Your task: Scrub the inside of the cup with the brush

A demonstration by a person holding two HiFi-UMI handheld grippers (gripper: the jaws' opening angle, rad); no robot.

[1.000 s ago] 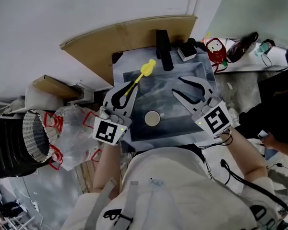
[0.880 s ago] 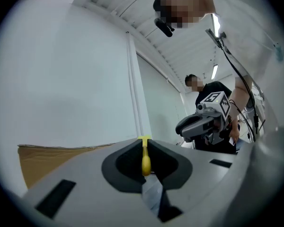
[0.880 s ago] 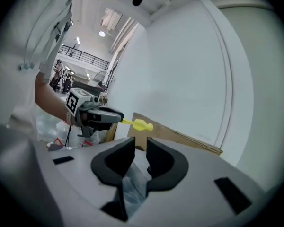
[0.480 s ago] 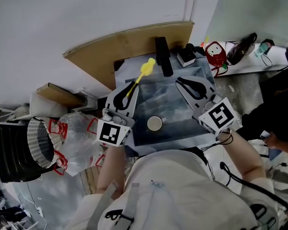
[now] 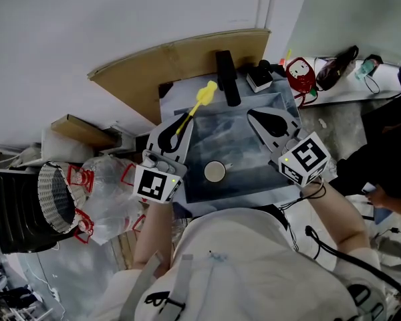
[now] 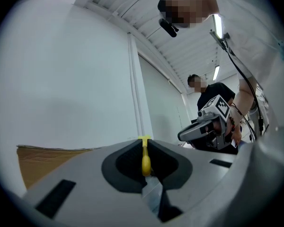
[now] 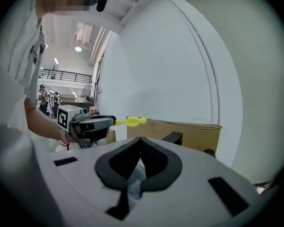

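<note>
A small round cup (image 5: 215, 172) stands upright on the dark tray (image 5: 254, 172) in the head view, between and below both grippers. My left gripper (image 5: 181, 123) is shut on the handle of a yellow brush (image 5: 204, 95), whose head points up and to the right past the tray's far edge. In the left gripper view the yellow handle (image 6: 145, 158) sits pinched between the jaws (image 6: 144, 142). My right gripper (image 5: 251, 115) hovers over the tray's right side, shut with nothing in it; its jaws (image 7: 140, 139) meet tip to tip. The cup shows in neither gripper view.
A cardboard sheet (image 5: 180, 53) leans behind the tray. A black block (image 5: 227, 77) stands at the tray's far edge, with a red item (image 5: 299, 72) and clutter to its right. A black mesh basket (image 5: 33, 202) and a plastic bag (image 5: 103, 186) lie at left.
The right gripper's jaws have gone from spread apart to shut. Both grippers shifted slightly; the left still holds the brush.
</note>
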